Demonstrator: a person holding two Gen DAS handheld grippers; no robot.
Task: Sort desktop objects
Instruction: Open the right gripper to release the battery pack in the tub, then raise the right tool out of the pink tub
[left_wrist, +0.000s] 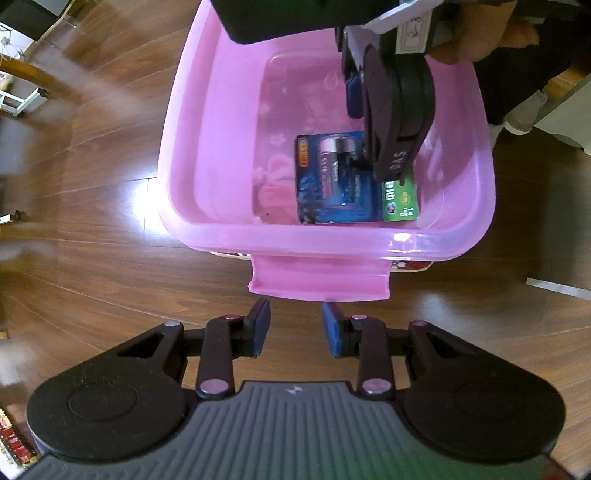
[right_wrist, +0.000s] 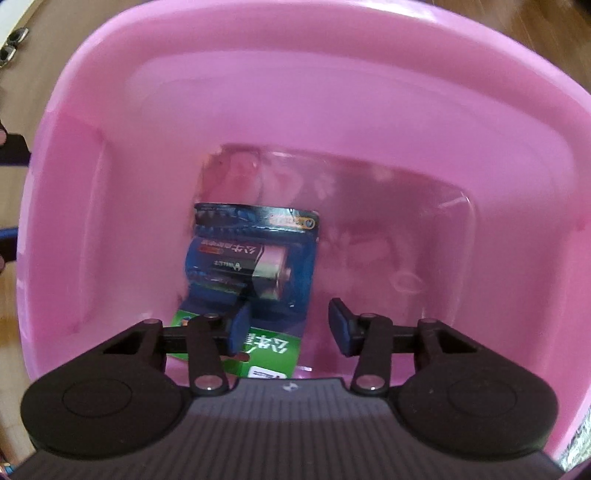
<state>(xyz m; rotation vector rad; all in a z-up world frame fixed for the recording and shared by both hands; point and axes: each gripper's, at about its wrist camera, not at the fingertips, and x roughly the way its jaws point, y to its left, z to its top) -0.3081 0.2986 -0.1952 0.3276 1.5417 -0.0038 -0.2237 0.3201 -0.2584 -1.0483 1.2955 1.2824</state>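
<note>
The right gripper (right_wrist: 290, 326) is spread wide and holds nothing; it is lowered inside the pink bin (right_wrist: 258, 74). Under it and a little to the left of its middle lies the battery pack (right_wrist: 255, 266), flat on the bin floor. The left finger (right_wrist: 238, 326) is over the green end of the pack, but I cannot tell if it touches the card. The right finger hangs over bare pink floor. The walls of the bin rise around the gripper on all sides.

The left gripper (left_wrist: 295, 330) is also parted and empty. It stays outside the bin, just before the bin's handle flap (left_wrist: 317, 278), above the wooden floor (left_wrist: 92, 221). Beyond its fingers, inside the bin, the pack lies close to the near wall.
</note>
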